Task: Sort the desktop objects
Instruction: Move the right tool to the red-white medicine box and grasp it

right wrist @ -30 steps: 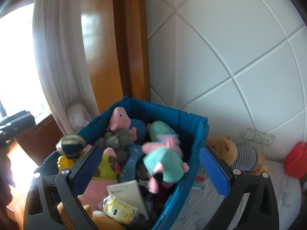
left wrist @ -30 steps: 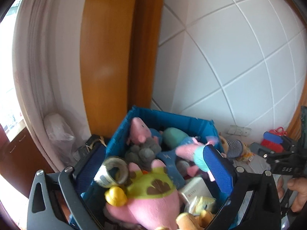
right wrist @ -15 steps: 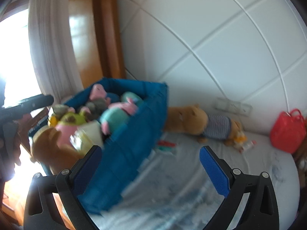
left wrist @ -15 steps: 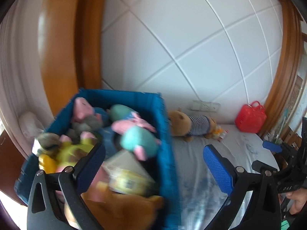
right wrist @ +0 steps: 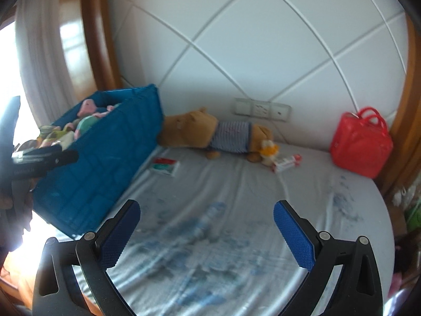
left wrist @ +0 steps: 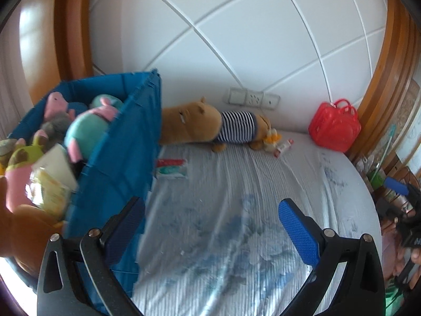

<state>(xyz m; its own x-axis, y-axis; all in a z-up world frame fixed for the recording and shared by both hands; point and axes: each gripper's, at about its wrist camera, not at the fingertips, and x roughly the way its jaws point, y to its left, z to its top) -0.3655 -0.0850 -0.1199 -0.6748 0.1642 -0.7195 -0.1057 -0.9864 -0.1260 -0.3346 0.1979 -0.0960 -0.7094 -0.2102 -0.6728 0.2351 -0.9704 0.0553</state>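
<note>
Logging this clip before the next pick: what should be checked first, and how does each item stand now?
1. Left hand-held gripper open, empty: ok.
2. Right hand-held gripper open, empty: ok.
3. Plush bear unobstructed on the bed: ok.
4. Small box beside the bear, free of it: cannot tell.
5. Flat packet clear of the blue bin: ok.
6. Room left in the bin: not ok, heaped full.

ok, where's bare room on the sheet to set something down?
Free: the wide white sheet between the blue plastic bin and the red plastic handbag, in front of both open grippers. Crowded: the back edge, with the brown striped plush, flat packet and small tube.
</note>
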